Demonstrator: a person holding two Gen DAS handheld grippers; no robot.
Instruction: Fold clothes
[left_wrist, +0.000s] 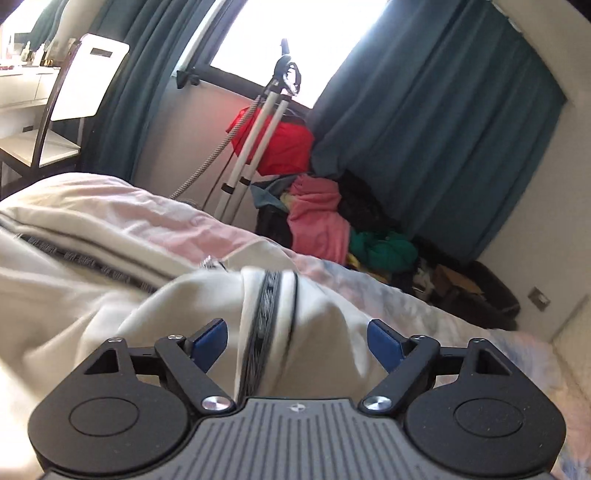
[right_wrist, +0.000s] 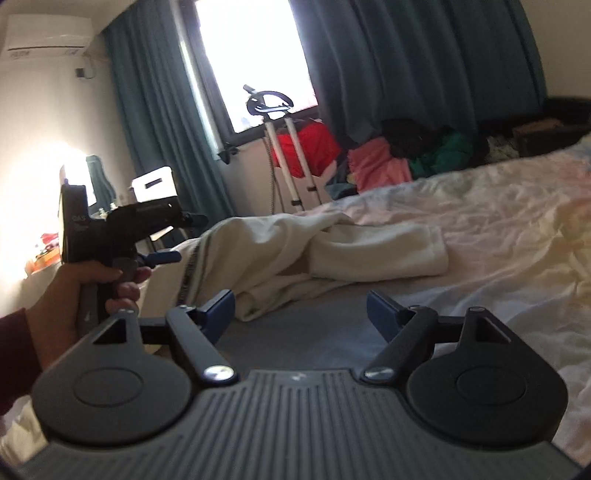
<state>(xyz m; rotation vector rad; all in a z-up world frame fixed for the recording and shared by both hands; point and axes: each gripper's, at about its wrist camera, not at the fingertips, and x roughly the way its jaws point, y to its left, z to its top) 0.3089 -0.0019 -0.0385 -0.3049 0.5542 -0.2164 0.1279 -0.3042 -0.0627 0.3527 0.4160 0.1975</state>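
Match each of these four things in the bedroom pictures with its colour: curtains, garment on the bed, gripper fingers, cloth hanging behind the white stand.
Things:
1. curtains
2. garment on the bed
3. fingers
4. cloth behind the white stand

Colours:
A. red
B. cream
C. teal
D. blue

Pairs: 1-C, 2-B, 3-D, 4-A

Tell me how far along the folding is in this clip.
Early stage. Done: little, since the cream garment lies crumpled on the bed, unfolded. In hand: the left gripper is open around a dark-trimmed fold, not clamped; the right gripper is open beside the cloth's near edge. Left: all folds, plus the clothes pile by the curtains.
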